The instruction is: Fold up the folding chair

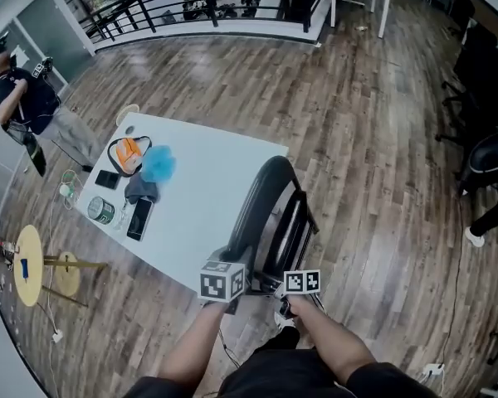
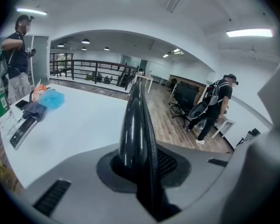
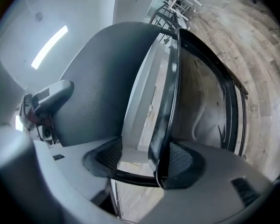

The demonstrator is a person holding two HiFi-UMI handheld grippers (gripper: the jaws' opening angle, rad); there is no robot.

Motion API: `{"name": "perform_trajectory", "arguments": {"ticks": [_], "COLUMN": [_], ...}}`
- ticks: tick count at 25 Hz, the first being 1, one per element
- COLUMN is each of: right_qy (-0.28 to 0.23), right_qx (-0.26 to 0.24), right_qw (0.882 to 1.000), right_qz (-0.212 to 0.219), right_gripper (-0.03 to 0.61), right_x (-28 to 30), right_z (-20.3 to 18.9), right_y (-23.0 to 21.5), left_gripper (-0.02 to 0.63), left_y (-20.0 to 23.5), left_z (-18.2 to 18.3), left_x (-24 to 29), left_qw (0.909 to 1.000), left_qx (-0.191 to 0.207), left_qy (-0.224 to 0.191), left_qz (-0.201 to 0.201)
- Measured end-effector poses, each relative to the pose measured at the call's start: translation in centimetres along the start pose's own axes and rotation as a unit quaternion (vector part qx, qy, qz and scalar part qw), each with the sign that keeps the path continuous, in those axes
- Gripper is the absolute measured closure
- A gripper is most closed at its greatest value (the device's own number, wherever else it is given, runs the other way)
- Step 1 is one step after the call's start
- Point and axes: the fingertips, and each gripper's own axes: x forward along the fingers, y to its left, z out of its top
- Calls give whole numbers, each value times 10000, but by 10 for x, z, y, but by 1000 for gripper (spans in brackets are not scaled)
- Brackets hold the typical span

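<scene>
The black folding chair [image 1: 270,201] stands at the white table's near right edge, its back and seat frame close together. My left gripper [image 1: 232,262] is shut on the top edge of the chair back [image 2: 136,125]; in the left gripper view the thin black panel is pinched between both pads of the left gripper [image 2: 142,169]. My right gripper [image 1: 284,274] is just to the right of it. In the right gripper view the right gripper [image 3: 144,164] stands wide open around the seat's black tube frame [image 3: 170,87]. That tube rests against one pad, with a gap at the other. The grey chair back [image 3: 107,78] fills the left.
The white table [image 1: 207,197] carries an orange pouch [image 1: 126,154], a blue cloth [image 1: 158,164], a phone [image 1: 139,219] and a tape roll [image 1: 100,211]. A person [image 1: 25,98] stands far left, another [image 2: 214,106] by office chairs [image 1: 490,160]. A round stool [image 1: 29,264] is at the left.
</scene>
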Motion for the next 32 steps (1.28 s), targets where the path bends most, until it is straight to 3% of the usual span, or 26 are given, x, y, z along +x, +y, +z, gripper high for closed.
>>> {"name": "perform_trajectory", "arguments": {"ticks": [15,17,19,21,24,28,30,32], "right_qy": [171,245,175,-62,-519,-1174,-1496,-1810], "right_qx": [69,-138,-641,-1144,-1516,-2107,-2663,-3257], "right_qw": [9997,9994,9963,9884,9770,9631,9457,9198], "right_qz": [-181,-205,-542,-994,-1403,-1197,-1112,-1230], "right_gripper": [302,301,301,301,301,302,302,302], "right_x": [24,21,11,-9,-51,-133,-182,-235], "right_z": [4,0,3,18,39,54,56,57], "right_y": [2,2,-5,-14,-16,17,39,56], "left_gripper": [523,514,488,403,370,370,373,397], "left_y": [31,30,33,36,36,15,-12,-51], "left_z": [4,1,-3,-2,-2,-9,-10,-11], "left_x": [0,0,-4,-12,-43,-95,-114,-119], "left_qw": [9996,9992,9972,9921,9850,9800,9789,9768], "left_qx": [60,150,450,871,1186,958,806,728], "left_qy": [-66,-52,-73,-144,-326,-882,-1292,-1683], "left_qz": [272,362,599,888,1214,1505,1361,1104]}}
